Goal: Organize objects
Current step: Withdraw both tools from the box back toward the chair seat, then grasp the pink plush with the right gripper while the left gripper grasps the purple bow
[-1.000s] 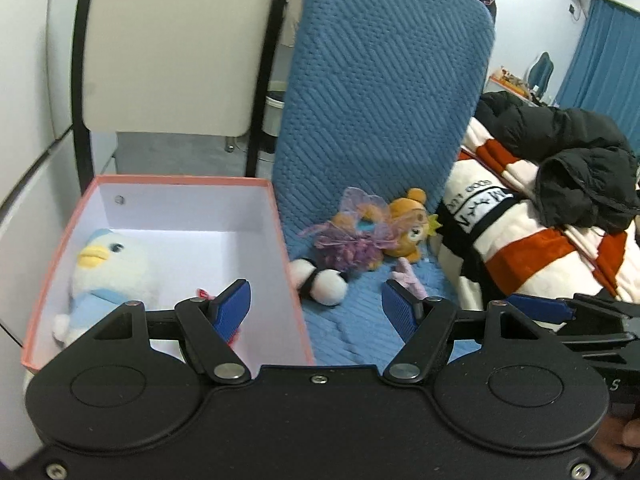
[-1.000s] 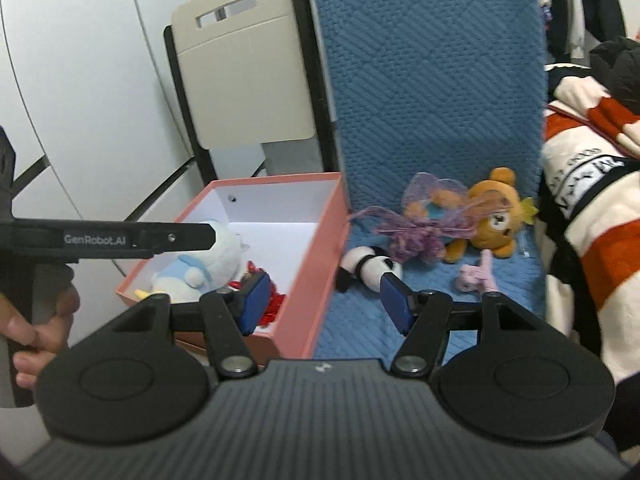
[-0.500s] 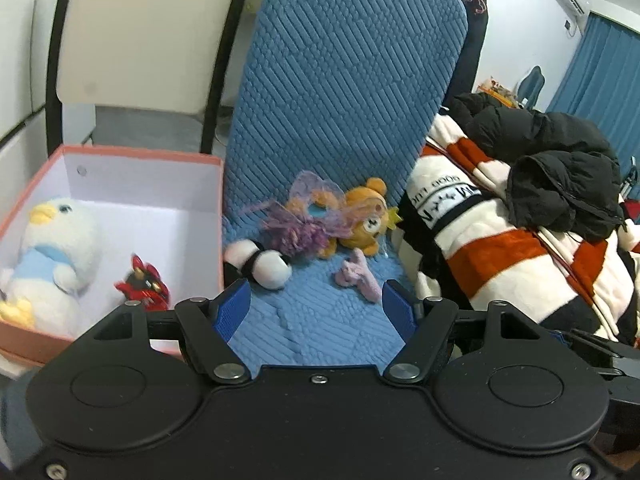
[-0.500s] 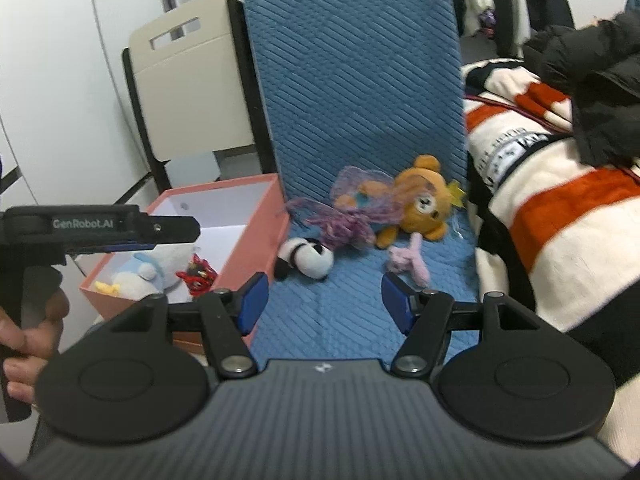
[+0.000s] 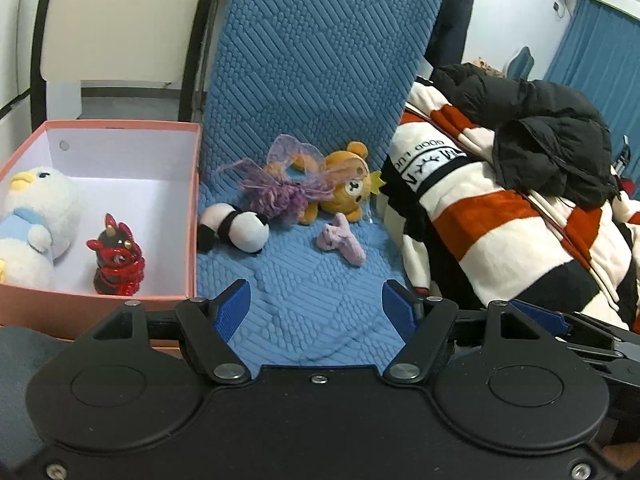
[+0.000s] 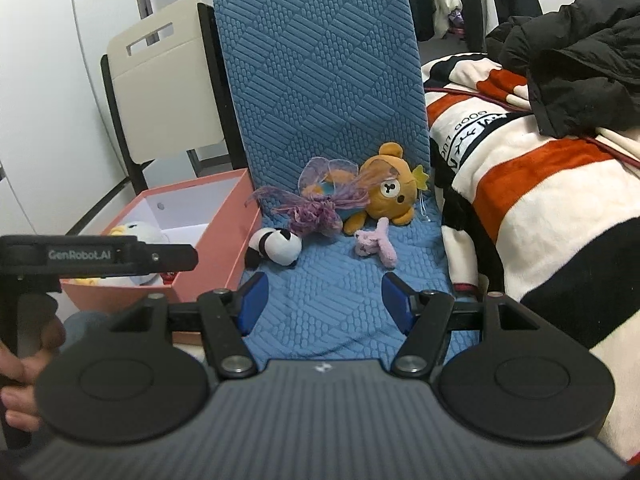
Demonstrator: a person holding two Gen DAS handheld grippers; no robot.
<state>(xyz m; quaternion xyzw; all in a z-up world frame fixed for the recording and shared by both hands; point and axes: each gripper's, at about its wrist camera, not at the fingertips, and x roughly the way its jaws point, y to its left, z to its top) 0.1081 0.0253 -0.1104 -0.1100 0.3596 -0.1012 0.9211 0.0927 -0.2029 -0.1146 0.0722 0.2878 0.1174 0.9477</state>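
- Toys on the blue chair point(image 5: 304, 304) now fill both views: panda point(image 5: 236, 230), bear point(image 5: 348, 190), pink toy point(image 5: 344, 240).
- Left gripper point(image 5: 316, 306) and right gripper point(image 6: 324, 300) have swung from the pink box point(image 5: 192, 216) toward them, fingers wide and empty; next pick looks imminent.

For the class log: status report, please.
Both grippers open, empty. Panda, bear, pink toy on chair; two toys in box. Path clear.

Bare blue seat cushion point(image 5: 312, 300) lay open ahead of both grippers. The pink box point(image 5: 192, 216) walled the left side, the striped blanket point(image 5: 480, 240) crowded the right, and the chair back point(image 5: 320, 60) closed the rear.
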